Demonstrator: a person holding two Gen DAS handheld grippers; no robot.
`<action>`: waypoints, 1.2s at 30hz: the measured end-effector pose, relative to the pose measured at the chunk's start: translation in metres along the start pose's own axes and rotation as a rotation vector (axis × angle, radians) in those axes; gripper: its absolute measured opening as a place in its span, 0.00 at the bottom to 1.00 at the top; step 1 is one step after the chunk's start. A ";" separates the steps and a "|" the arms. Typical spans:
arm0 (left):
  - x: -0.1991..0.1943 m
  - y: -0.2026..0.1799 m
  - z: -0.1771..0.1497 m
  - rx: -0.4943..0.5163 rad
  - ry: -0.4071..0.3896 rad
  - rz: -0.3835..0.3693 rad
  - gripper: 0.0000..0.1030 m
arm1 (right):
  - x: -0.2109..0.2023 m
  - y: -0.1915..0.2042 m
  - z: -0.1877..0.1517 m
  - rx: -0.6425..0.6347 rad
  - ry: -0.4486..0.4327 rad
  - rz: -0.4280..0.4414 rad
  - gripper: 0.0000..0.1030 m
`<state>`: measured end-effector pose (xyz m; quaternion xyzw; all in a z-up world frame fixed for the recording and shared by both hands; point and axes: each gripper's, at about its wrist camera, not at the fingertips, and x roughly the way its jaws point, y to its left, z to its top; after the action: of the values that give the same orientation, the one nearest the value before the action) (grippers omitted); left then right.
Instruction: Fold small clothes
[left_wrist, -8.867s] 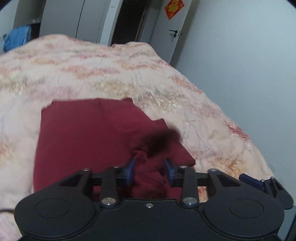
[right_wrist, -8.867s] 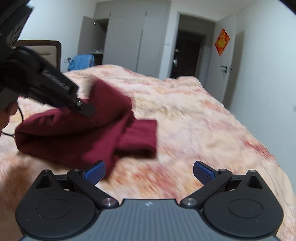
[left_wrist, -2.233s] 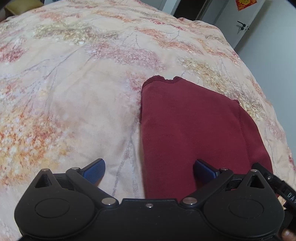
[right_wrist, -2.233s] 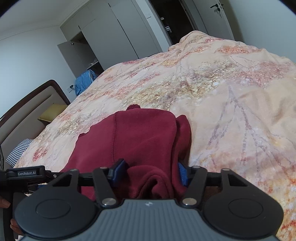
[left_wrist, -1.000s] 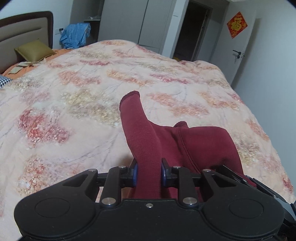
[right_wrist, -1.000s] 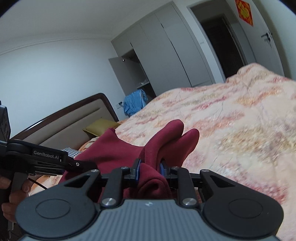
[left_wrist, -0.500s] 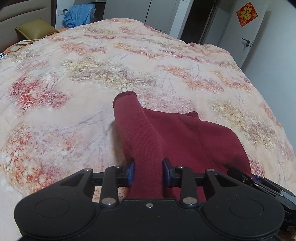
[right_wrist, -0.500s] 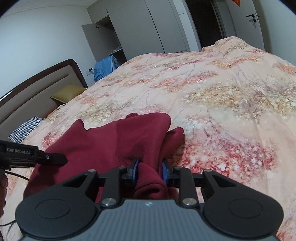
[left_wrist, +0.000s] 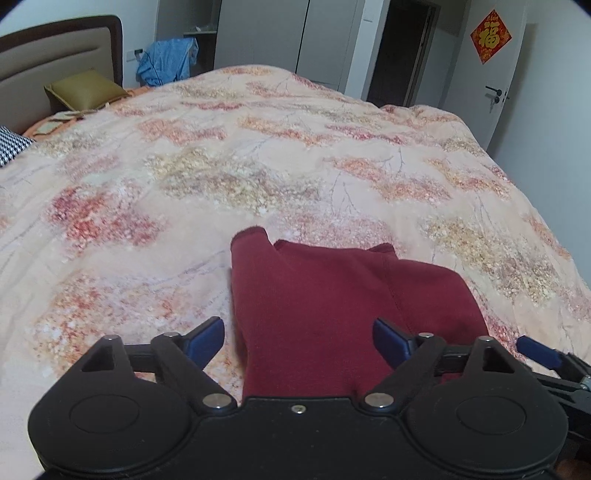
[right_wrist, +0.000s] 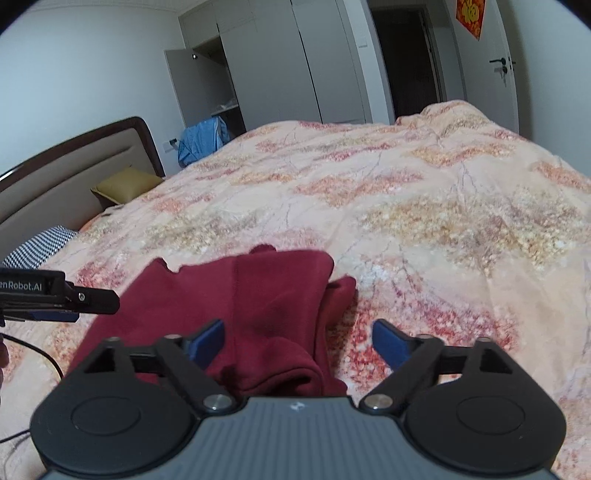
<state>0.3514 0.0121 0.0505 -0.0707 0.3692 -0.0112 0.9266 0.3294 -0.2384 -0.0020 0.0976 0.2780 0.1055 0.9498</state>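
A dark red small garment (left_wrist: 332, 295) lies folded on the floral bedspread (left_wrist: 258, 166). It also shows in the right wrist view (right_wrist: 258, 306), with a bunched fold near its front. My left gripper (left_wrist: 298, 341) is open, its blue fingers wide apart over the garment's near edge, holding nothing. My right gripper (right_wrist: 298, 341) is open over the garment's right side, empty. The left gripper's tip (right_wrist: 74, 295) shows at the left of the right wrist view, and the right gripper's tip (left_wrist: 539, 352) at the right of the left wrist view.
The bed's headboard (left_wrist: 55, 48) and an olive pillow (left_wrist: 83, 88) are at the far left. A checkered pillow (right_wrist: 37, 247) lies by it. Blue clothing (left_wrist: 166, 61) hangs near grey wardrobes. A door (left_wrist: 498, 74) and wall bound the bed's right side.
Both grippers have opened and let go of the red garment, which has dropped flat onto the bedspread. Both have pulled back slightly.
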 end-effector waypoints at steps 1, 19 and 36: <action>-0.006 -0.001 0.000 0.003 -0.011 0.008 0.91 | -0.005 0.002 0.002 -0.003 -0.013 0.004 0.94; -0.140 -0.009 -0.032 0.064 -0.243 0.115 0.99 | -0.129 0.040 0.005 -0.102 -0.254 0.006 1.00; -0.227 0.025 -0.178 0.065 -0.285 0.170 0.99 | -0.241 0.073 -0.104 -0.139 -0.304 0.011 1.00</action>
<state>0.0637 0.0317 0.0747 -0.0100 0.2384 0.0652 0.9689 0.0635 -0.2168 0.0520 0.0482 0.1226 0.1134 0.9848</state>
